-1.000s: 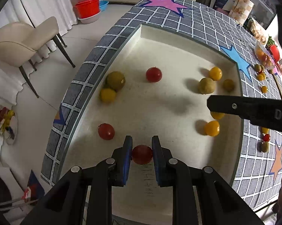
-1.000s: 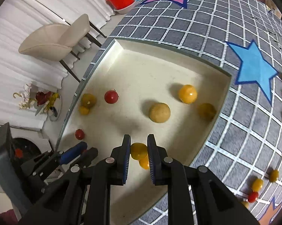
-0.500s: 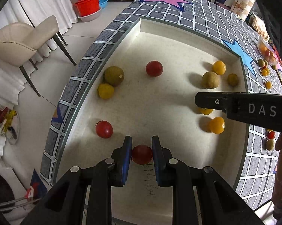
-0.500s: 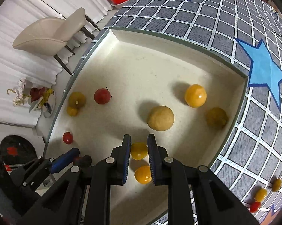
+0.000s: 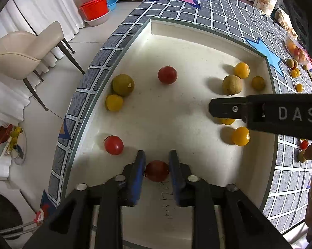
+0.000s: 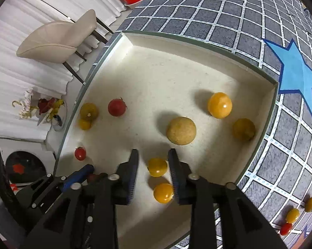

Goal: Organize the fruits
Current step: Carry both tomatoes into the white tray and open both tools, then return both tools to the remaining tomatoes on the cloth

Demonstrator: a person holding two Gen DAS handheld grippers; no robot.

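The left gripper has just been opening, its jaws standing spread beside a red tomato sitting near in the white tray. The right gripper has just been opening too, standing apart around a yellow tomato toward the tray's right.

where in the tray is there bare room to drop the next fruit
Bare: the tray's far half beyond the red tomato, and the middle. Crowded: the lime at the left wall, the yellow cluster at the right.

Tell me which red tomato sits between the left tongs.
The darker red tomato nearest the camera, between the blue pads; the other two red ones lie farther up the tray.
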